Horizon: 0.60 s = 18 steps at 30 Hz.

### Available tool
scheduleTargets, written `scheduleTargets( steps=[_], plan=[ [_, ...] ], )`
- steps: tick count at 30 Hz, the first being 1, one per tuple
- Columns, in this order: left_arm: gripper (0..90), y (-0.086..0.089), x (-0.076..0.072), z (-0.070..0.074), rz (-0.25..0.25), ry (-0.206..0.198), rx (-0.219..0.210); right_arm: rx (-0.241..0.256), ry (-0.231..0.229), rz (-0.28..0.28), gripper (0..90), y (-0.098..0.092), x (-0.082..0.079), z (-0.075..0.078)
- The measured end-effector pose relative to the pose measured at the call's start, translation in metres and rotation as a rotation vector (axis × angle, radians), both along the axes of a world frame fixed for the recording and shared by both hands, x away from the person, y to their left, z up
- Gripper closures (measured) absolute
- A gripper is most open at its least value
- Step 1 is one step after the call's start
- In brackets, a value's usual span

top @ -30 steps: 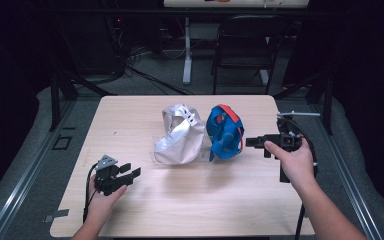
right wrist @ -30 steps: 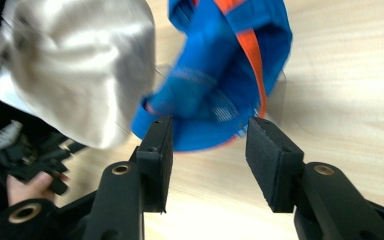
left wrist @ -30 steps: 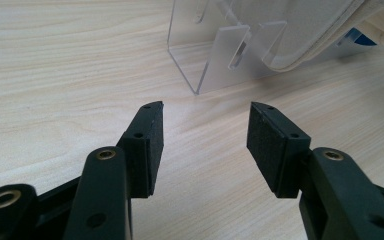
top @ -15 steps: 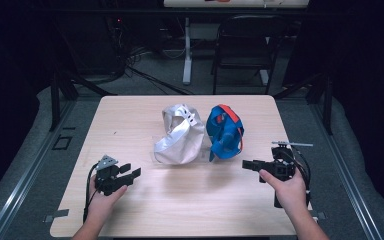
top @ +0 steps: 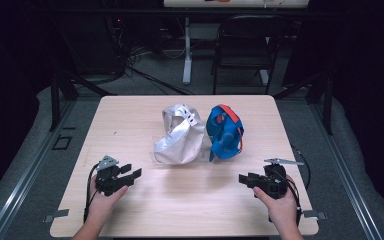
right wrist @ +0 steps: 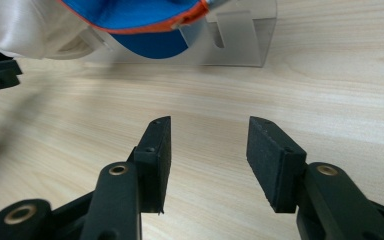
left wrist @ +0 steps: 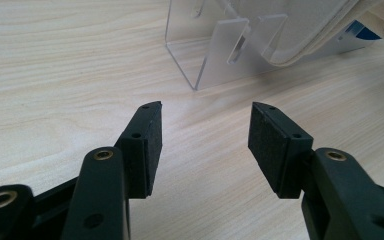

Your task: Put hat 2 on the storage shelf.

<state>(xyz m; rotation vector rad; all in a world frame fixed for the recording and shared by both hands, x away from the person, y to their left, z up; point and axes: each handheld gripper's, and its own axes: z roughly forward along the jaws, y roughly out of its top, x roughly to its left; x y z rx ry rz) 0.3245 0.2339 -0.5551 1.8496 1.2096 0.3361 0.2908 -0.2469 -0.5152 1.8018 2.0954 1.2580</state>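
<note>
On the light wooden table, two caps are sitting side by side on a clear acrylic stand: a soft white fabric cap at the left and a blue fabric cap with an orange trim at the right, just beside each other near the middle of the table. The left gripper is resting near the front edge at the left, and its jaws are standing wide apart with nothing between them. The right gripper is resting near the front edge at the right, also wide apart and empty, and it is pointing toward the left.

I am judging that both caps are light and soft, so the cloth will be folding and sagging when it is lifted. The crown is giving little to pinch firmly. The brim is probably stiffer, so the edge of the brim looks like the better place for taking hold. The stand is looking light and smooth; it could be sliding or tipping if a cap is pulled sideways and not lifted upward first.
</note>
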Motion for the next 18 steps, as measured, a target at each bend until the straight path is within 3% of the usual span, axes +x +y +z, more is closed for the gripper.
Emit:
scheduleTargets(
  steps=[5,8,13,18],
  plan=[
    [48.3,-0.002,0.000,0.000,-0.015,0.009,0.006,-0.016,-0.022,-0.025,53.5,0.001,-0.004,-0.012],
    [48.3,-0.003,0.000,-0.001,-0.013,0.002,0.010,-0.038,-0.058,-0.046,53.5,0.002,-0.006,-0.017],
    [48.3,-0.005,-0.001,-0.001,-0.023,0.002,0.012,-0.075,-0.059,-0.029,52.3,0.007,-0.009,-0.027],
    [48.3,-0.010,-0.002,-0.001,-0.039,-0.001,0.012,-0.120,-0.106,-0.028,50.5,0.009,-0.010,-0.026]
  ],
)
